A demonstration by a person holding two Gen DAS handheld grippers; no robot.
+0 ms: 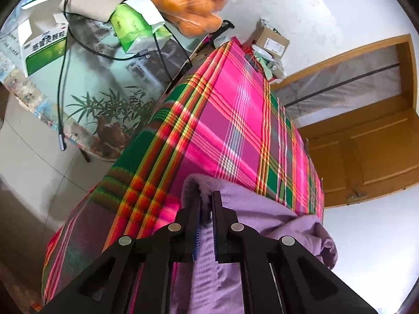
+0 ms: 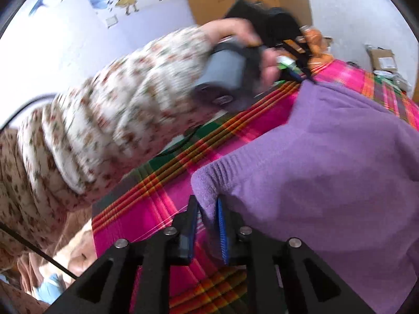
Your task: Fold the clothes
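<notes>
White walls and a wooden door [image 1: 366,136] back a table spread with a pink plaid cloth [image 1: 230,120]. Beside it, on a bamboo-print top, a clear bag [image 1: 188,0] holds oranges, with a green-and-white carton [image 1: 44,47] and a green pack [image 1: 136,26] nearby; a cardboard box [image 1: 272,40] sits at the cloth's far end. A purple sweater [image 2: 327,162] lies on the cloth. The left gripper [image 1: 207,198] is clamped on a raised fold of it. The right gripper [image 2: 208,209] pinches the ribbed hem at the near edge. In the right view, a hand [image 2: 262,60] in a floral sleeve [image 2: 117,104] reaches across, tilted down, holding the left gripper at the sweater's far corner
</notes>
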